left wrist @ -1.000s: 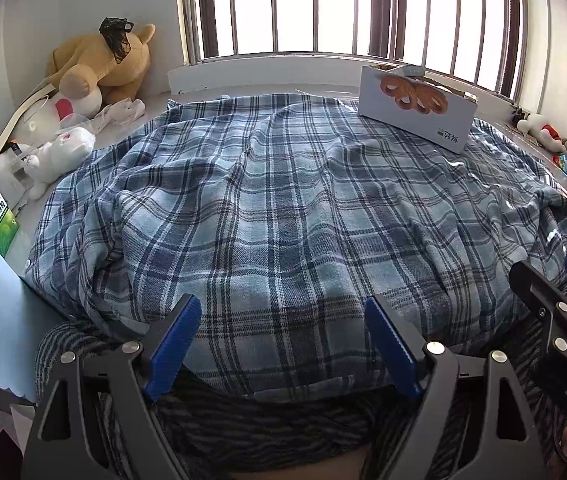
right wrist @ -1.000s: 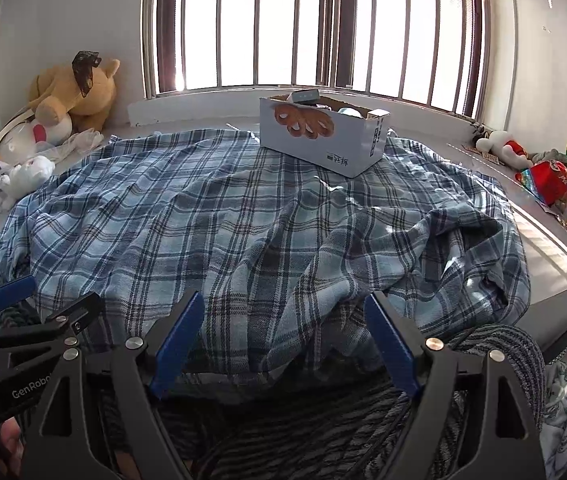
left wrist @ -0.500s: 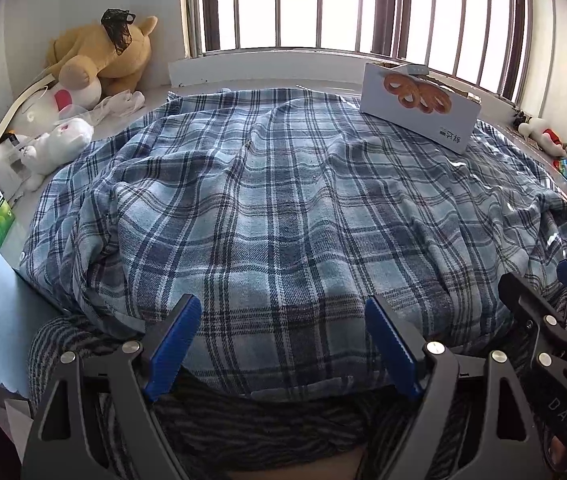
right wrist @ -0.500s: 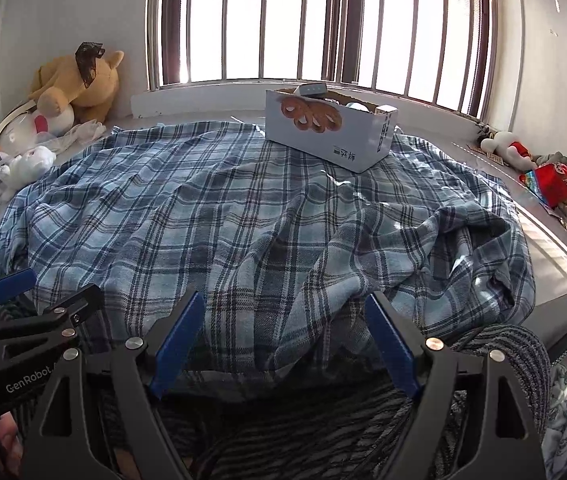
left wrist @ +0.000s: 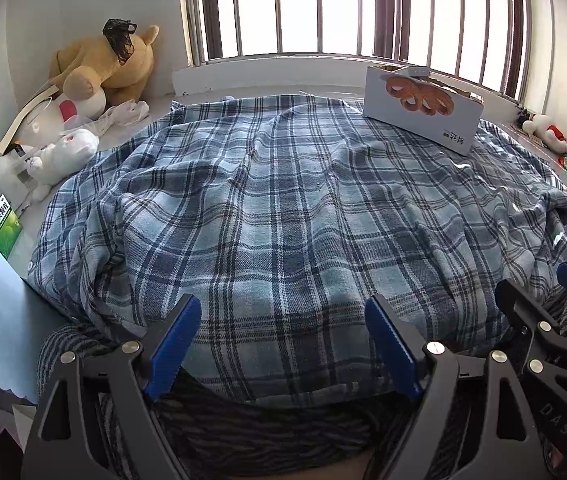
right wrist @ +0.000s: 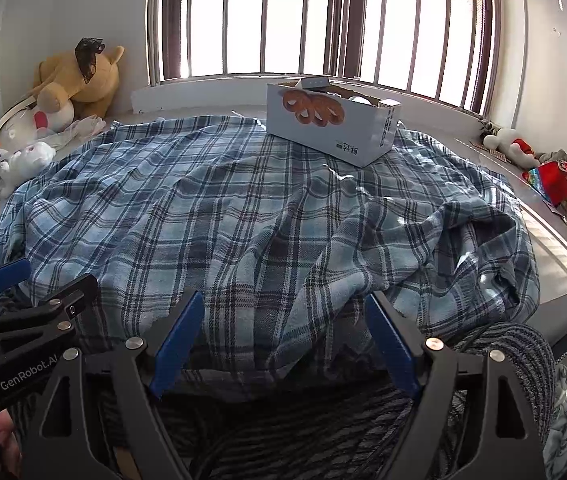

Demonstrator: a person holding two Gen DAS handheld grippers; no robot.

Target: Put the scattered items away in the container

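A white cardboard box [left wrist: 423, 114] printed with pastries stands at the far side of the blue plaid cloth [left wrist: 303, 216]; it also shows in the right wrist view [right wrist: 331, 124], with several small items inside. My left gripper [left wrist: 283, 344] is open and empty above the cloth's near edge. My right gripper [right wrist: 283, 340] is open and empty, also above the near edge. Each gripper shows at the edge of the other's view. I see no loose items on the cloth.
A tan plush dog [left wrist: 103, 68] and white plush toys [left wrist: 59, 152] lie in the far left corner. A green box [left wrist: 5, 232] stands at the left. Red and green packets [right wrist: 559, 184] and a small plush [right wrist: 511, 142] lie along the right ledge. Barred windows stand behind.
Both views have tilted up and drawn back slightly, so the box and window sit lower in the frames. Both grippers stay open and empty.
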